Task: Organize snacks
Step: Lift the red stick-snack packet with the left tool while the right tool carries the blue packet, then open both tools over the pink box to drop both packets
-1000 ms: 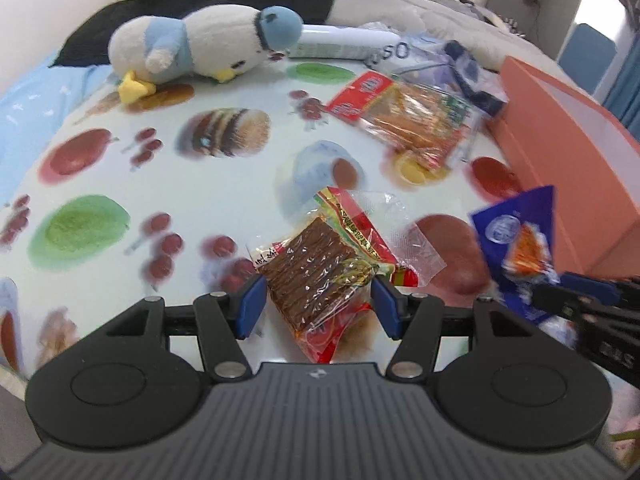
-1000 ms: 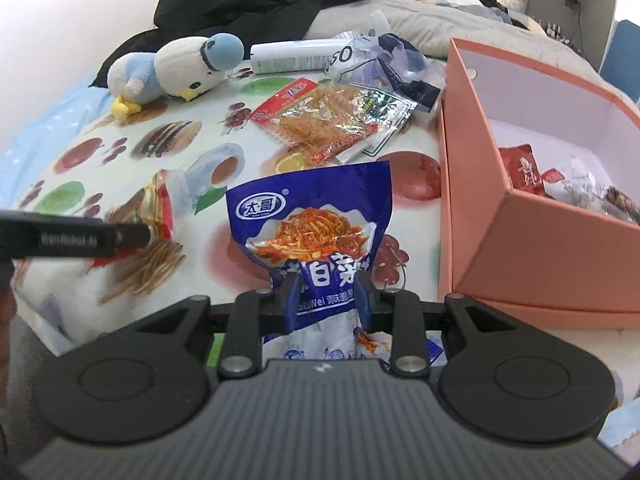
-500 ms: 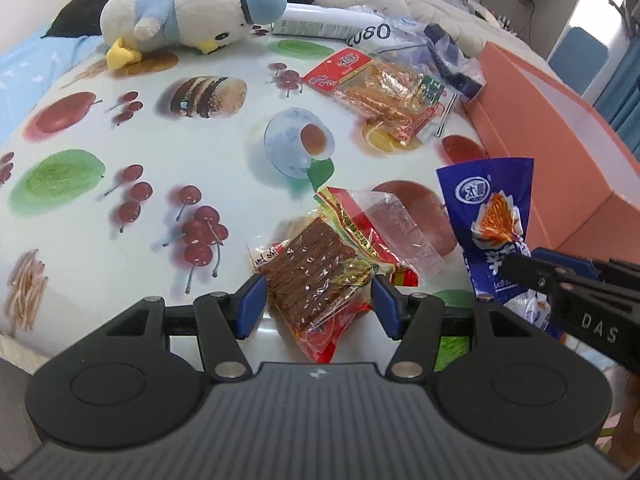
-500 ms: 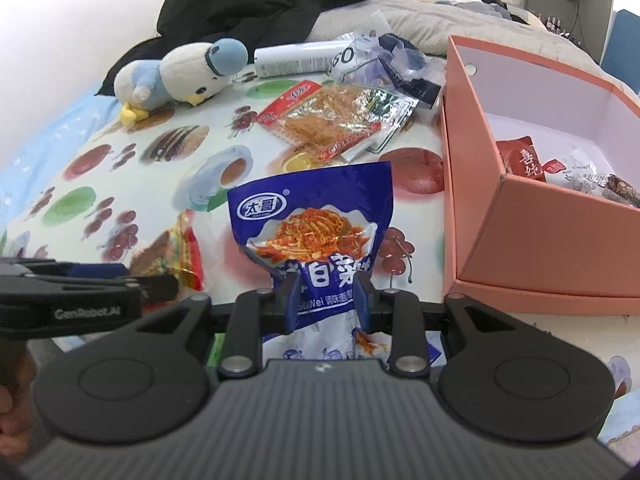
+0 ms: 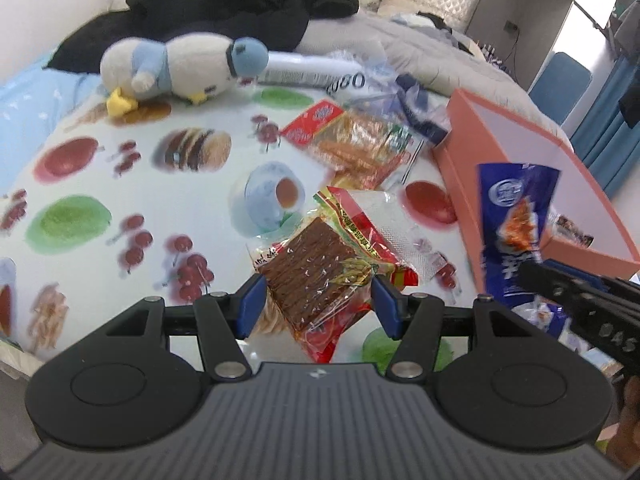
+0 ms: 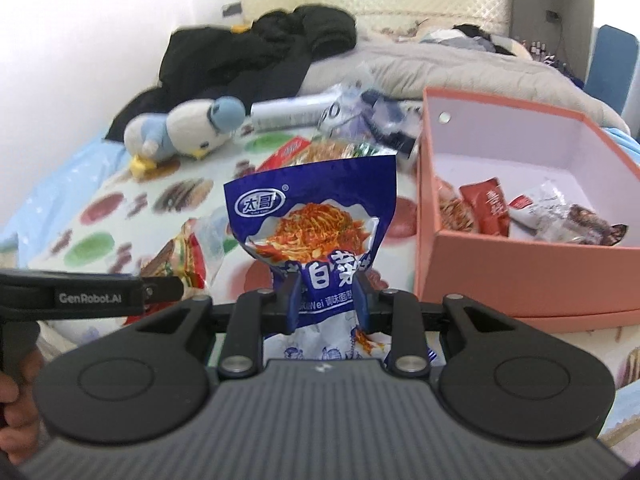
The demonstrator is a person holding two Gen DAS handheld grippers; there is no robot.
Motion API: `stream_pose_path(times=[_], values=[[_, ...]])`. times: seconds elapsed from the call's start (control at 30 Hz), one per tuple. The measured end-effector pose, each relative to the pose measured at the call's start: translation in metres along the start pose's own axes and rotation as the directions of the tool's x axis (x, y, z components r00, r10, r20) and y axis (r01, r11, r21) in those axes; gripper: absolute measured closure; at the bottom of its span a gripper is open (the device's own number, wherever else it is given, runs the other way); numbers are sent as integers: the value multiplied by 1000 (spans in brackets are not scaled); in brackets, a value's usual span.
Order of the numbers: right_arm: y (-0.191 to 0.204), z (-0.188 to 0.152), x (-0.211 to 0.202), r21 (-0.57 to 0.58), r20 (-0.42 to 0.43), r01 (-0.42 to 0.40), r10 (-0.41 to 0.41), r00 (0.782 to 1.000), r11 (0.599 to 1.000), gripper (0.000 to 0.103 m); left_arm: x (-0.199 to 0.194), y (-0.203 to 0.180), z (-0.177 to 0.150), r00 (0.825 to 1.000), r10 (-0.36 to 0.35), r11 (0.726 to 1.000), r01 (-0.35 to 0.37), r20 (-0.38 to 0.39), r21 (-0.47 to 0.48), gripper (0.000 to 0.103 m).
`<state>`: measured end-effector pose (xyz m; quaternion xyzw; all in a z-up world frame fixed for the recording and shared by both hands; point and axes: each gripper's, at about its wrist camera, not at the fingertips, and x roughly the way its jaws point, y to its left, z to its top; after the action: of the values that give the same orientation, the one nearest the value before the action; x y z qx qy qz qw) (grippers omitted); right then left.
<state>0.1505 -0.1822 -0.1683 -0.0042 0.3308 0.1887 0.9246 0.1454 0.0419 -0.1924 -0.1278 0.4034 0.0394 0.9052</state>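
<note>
Snacks: left claw (image 5: 316, 300) clamped on a clear pack of brown sticks (image 5: 316, 268), held above the food-print cloth (image 5: 120, 184). Right claw (image 6: 326, 298) clamped on a blue noodle packet (image 6: 316, 216), upright, just left of the pink box (image 6: 520, 272). Box holds red and clear packets. More snack packs (image 5: 352, 144) lie farther back, near a plush bird (image 5: 176, 68).

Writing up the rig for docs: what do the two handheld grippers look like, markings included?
Both match: black plastic, ribbed dark-grey top plate, two round black discs, silver pivot pins on the linkage arms, blue pads on the fingers. Left gripper shows white "GenRobot.AI" lettering on its side in the right wrist view; right gripper shows raised letters, seemingly "DAS", on its side in the left wrist view. No cables or sleeves are visible.
</note>
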Motion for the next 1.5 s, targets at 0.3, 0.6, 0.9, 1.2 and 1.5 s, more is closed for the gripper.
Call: stream_pose_path(times=[0.3,0.6,0.9,1.2,1.5], values=[[-22,20,-54,61,111,-5,-2,994,998,72,-38,-37,22,995,-58,997,55,75,51,40],[-52,32,-85,81,181,35,-49,982,996,72,-42,-101,44,980,-173,977,158,101,143,40],[-101,44,-74,139,196,136,-162,967,981,72,-7,-164,73,966,-248,950,229,71,213,40],[-152,80,-44,169,175,177,-206,963,970,72,40,-217,126,954,-298,931,285,20,229,40],[-203,96,17,191,1,215,-219,976,958,73,114,-263,171,959,-253,923,278,-126,267,39]])
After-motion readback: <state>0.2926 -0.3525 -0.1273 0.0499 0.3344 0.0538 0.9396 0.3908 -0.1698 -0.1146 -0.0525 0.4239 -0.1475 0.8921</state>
